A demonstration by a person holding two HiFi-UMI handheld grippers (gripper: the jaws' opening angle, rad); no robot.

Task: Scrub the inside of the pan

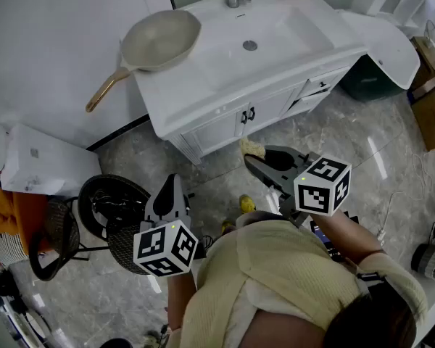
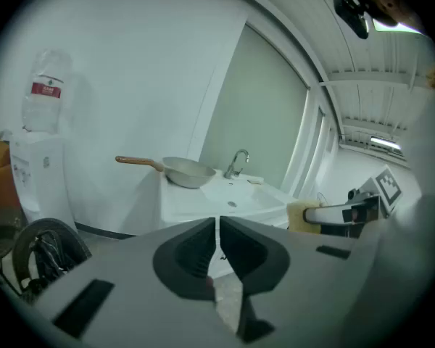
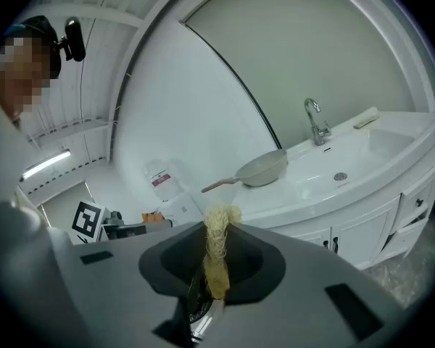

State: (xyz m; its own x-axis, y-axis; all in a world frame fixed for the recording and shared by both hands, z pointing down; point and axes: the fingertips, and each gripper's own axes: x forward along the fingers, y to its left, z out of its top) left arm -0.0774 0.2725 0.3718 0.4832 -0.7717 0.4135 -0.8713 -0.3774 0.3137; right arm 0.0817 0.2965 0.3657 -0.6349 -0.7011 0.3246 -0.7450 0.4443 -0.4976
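Judging from how things lie, the scrubbing is not yet begun. The pan (image 1: 162,40) sits on the left end of the white counter (image 1: 175,96), at about eleven o'clock from the person. Its brown handle points toward seven o'clock, out past the counter edge. The inside looks pale, and I cannot tell if it is dirty.

The left gripper (image 1: 172,181) is at about six o'clock from the pan and well apart from it. Its jaws are pressed together with nothing between them.

Further right, the right gripper (image 1: 255,162) is clamped on a yellow fibrous scrubber (image 1: 252,148), which sticks out toward the cabinet doors. It is also well apart from the pan.

What is left is everything: to bring both grippers to the counter, to steady the pan, probably by its handle, and to rub the scrubber round the inside.
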